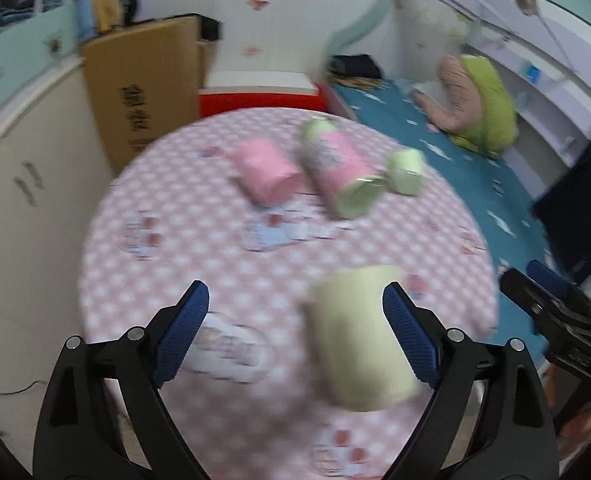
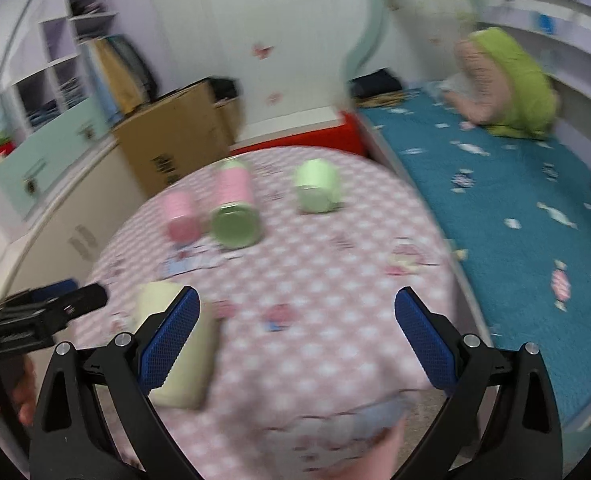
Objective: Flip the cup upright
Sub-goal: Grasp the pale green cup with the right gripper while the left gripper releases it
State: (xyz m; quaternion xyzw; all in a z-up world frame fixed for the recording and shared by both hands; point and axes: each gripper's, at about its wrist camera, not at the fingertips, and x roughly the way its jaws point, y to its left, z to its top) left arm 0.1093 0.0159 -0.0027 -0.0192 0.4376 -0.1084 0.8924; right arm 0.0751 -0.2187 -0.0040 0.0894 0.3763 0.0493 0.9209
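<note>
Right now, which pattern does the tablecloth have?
The tablecloth is pink with white checks and cartoon prints; the right wrist view shows it best.

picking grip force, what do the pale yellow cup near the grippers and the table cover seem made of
Pale yellow cup: probably ceramic or hard plastic; it reads as rigid, opaque and matte, with no clear highlights, though motion blur leaves this open. Table cover: likely a printed vinyl or cloth sheet; the pink check and cartoon print lies flat and drapes over the round edge. The blue finger pads look like textured rubber.

Bare tablecloth (image 2: 315,280) mid-table; pink cup (image 2: 181,216), canister (image 2: 235,208), green cup (image 2: 317,192) crowd far edge.
</note>
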